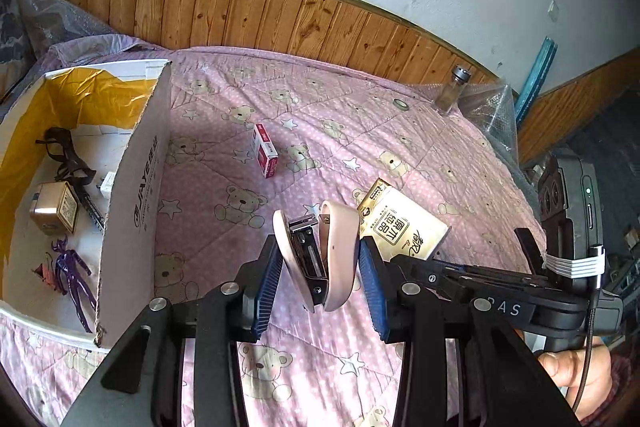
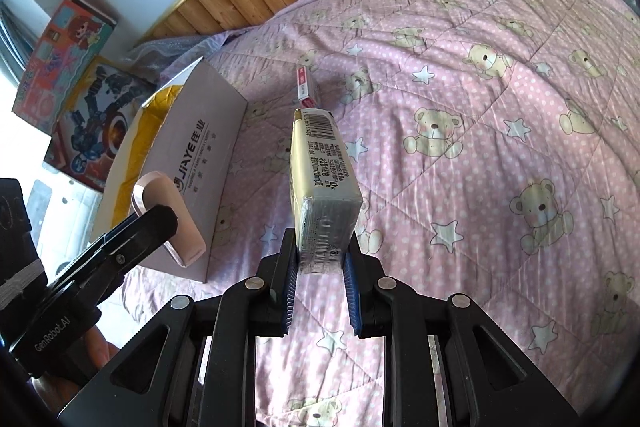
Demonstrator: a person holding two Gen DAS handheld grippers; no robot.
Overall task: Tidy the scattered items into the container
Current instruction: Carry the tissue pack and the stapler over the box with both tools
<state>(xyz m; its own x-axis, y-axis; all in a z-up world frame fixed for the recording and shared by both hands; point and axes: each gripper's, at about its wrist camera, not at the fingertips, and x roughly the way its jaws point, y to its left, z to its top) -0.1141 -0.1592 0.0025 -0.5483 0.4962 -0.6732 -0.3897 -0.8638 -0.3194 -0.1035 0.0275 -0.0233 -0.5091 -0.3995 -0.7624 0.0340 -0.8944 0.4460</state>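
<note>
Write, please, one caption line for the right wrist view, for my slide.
Right gripper holds a gold pack above the pink quilt, near the box.

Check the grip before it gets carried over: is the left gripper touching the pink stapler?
Touching. The left wrist view shows the pink stapler pinched between both blue pads of the left gripper.

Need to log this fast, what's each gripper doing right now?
Left gripper: closed on the pink stapler.
Right gripper: closed on the gold tissue pack.
</note>
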